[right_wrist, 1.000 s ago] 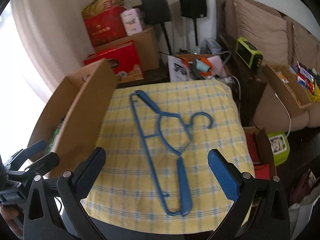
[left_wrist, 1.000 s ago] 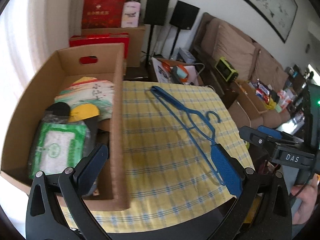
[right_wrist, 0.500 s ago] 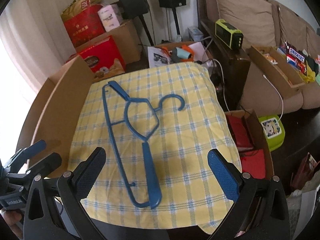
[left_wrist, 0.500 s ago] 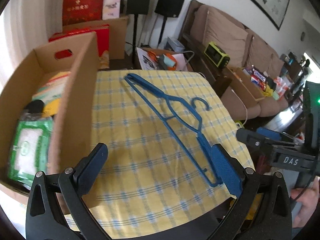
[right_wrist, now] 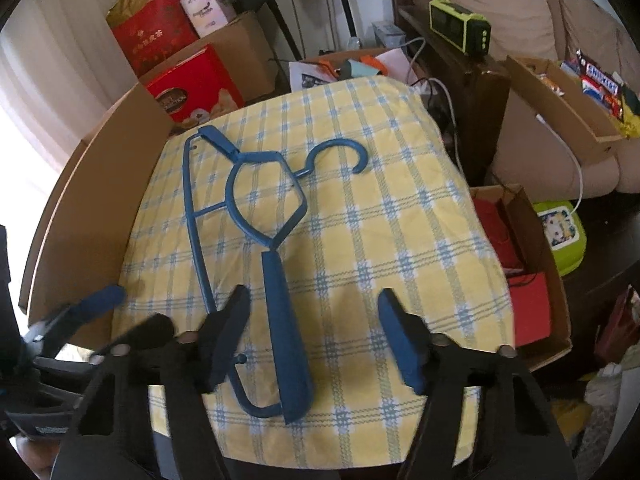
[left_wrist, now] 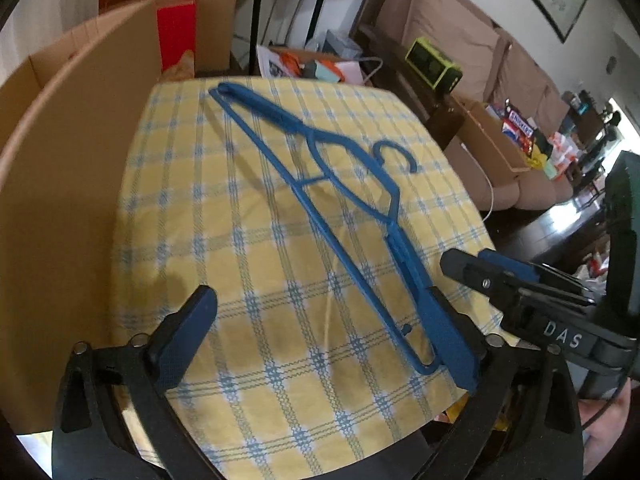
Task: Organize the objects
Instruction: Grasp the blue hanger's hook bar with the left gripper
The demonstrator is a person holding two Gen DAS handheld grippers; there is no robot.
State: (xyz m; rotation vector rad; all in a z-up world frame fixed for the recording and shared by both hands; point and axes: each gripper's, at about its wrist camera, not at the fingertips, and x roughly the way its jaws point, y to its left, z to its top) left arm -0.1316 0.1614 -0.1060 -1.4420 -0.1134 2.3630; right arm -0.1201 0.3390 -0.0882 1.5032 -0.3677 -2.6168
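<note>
We see a blue hanger (right_wrist: 280,280) lying flat on the yellow checked tablecloth (right_wrist: 380,220), its hook toward the far side and its broad arm end near the front edge. Our right gripper (right_wrist: 312,332) hangs over that near end with its jaws closing; the broad arm lies between them, and the pads do not yet seem to press on it, though motion blur makes this hard to judge. Our left gripper (left_wrist: 324,340) has its jaws wide apart and just beginning to close, with nothing clamped; its right finger (left_wrist: 452,344) sits just beside the hanger's near corner. A tall cardboard box (left_wrist: 68,184) stands along the cloth's left side.
</note>
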